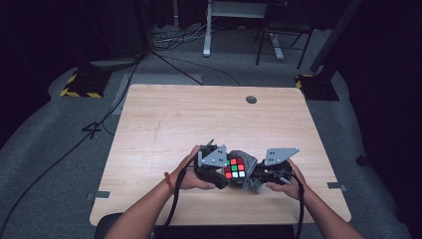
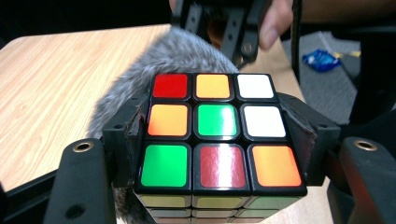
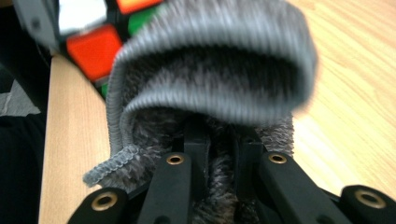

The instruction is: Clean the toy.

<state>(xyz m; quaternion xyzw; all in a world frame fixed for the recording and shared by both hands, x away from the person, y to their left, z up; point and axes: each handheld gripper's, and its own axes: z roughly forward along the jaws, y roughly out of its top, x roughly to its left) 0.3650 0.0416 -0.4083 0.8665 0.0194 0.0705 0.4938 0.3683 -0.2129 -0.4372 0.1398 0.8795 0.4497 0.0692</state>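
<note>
Jaws of our left gripper (image 2: 219,154) clamp the Rubik's cube (image 2: 218,133) by its sides, while our right gripper's (image 3: 222,154) jaws pinch the grey fuzzy sock (image 3: 210,79) at its cuff, apparently holding its mouth toward the cube just above the bench (image 1: 164,119) near us.

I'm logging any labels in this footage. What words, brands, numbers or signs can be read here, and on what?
None can be read.
The puzzle cube, clamped by the left gripper, shows plain coloured stickers with no print.
The grey fuzzy cloth, pinched by the right gripper, bears no tag that shows.
The blue wrapper on the floor is too small and blurred to read.
The black-and-yellow stripes on a stand base are a pattern, not text.
</note>
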